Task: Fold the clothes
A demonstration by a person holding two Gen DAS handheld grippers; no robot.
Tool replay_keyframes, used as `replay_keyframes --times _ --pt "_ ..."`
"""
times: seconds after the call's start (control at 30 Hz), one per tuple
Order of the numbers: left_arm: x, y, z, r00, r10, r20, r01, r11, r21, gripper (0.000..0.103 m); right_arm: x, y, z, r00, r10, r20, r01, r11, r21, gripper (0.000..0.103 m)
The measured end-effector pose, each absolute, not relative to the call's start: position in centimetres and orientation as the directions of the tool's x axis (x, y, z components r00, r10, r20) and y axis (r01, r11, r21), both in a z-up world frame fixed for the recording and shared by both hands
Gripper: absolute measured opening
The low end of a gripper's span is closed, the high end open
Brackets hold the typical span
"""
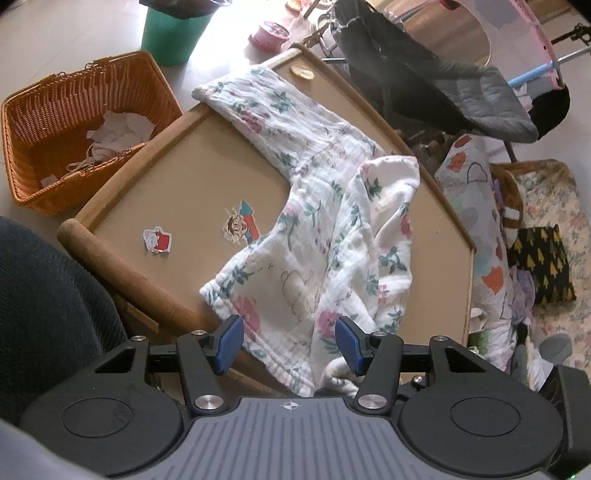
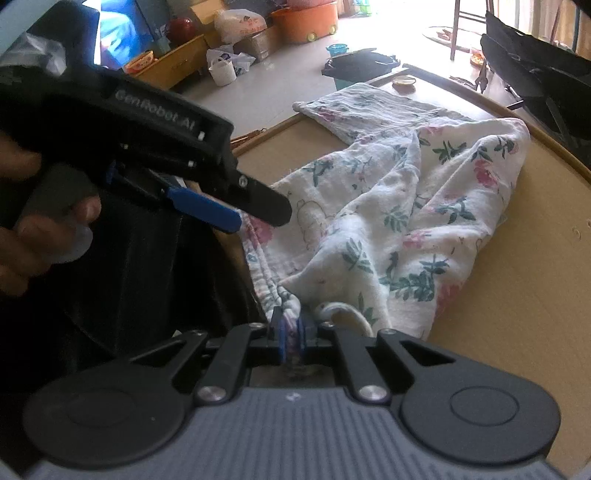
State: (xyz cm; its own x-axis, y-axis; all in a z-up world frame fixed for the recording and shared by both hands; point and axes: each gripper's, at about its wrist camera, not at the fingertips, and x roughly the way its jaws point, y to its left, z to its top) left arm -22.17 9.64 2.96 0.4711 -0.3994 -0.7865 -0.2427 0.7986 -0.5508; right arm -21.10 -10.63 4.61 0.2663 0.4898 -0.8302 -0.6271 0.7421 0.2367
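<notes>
A white floral garment [image 1: 325,229] lies rumpled across the tan wooden table [image 1: 177,177], one part stretched to the far corner and one side folded over on itself. My left gripper [image 1: 290,332] hovers open over the garment's near hem, its blue pads [image 1: 231,343] apart and not pressing the cloth. In the right wrist view the same garment [image 2: 406,192] lies on the table [image 2: 517,277]. My right gripper [image 2: 291,332] is shut on a bunched edge of it at the table's near side. The left gripper [image 2: 258,218], held by a hand [image 2: 33,236], points at the hem just beside that.
An orange wicker basket [image 1: 74,129] with pale cloth in it stands on the floor left of the table, and a green bucket [image 1: 173,33] stands behind it. Dark fabric [image 1: 443,81] hangs over a frame behind the table. A patterned quilt [image 1: 480,221] lies on the right. Two stickers [image 1: 240,225] mark the tabletop.
</notes>
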Motion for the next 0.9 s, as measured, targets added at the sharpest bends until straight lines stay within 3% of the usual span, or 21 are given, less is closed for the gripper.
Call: replay_keyframes --times 0.33,0.47,0.53,0.9 --pt "-22.1 8.4 3.7 0.464 -0.405 -0.788 -0.204 0.817 -0.54 0.057 -22.0 -10.8 6.0 0.292 0.518 -0.804 -0.64 0.731 0.239 0.011" --pt "-22.0 8.1 4.3 0.462 -0.379 -0.801 -0.199 0.836 -0.511 0.057 -22.9 -11.4 7.3 0.316 0.548 -0.774 -0.66 0.714 0.236 0.028" --pt "-22.1 8.0 4.7 0.468 -0.376 -0.799 -0.193 0.839 -0.508 0.057 -23.4 -11.7 7.9 0.326 0.563 -0.759 -0.67 0.705 0.235 0.031" --pt "-21.9 5.6 5.6 0.436 -0.334 -0.836 -0.118 0.899 -0.421 0.057 -23.4 -12.8 8.7 0.339 0.597 -0.727 -0.653 0.706 0.275 0.033"
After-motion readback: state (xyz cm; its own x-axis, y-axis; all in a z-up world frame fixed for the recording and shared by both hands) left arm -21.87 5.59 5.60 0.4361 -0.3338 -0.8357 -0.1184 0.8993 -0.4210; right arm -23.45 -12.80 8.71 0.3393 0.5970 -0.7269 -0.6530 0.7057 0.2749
